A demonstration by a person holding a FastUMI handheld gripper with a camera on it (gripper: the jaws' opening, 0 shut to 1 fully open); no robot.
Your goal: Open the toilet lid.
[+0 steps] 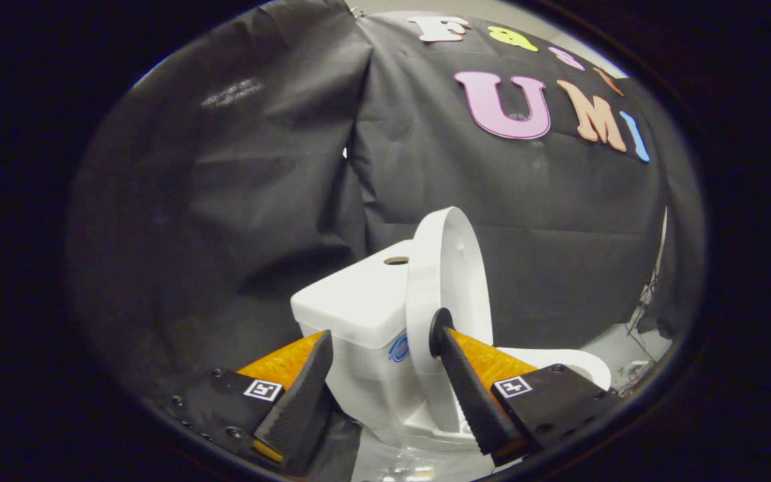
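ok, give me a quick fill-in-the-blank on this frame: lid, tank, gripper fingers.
1. The lid stands nearly ____, raised off the bowl.
2. The hand-held gripper is ____, its fingers spread wide apart.
3. One fingertip touches the lid's ____.
4. The tank has a round ____ in its top.

Missing words: upright; open; edge; hole

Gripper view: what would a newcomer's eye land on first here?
The white toilet lid stands raised, nearly upright, against the tank just ahead of the fingers. The hand-held gripper is open, with the tank's corner between its fingers and one fingertip at the lid's edge. Beyond that finger, part of the bowl's rim shows.
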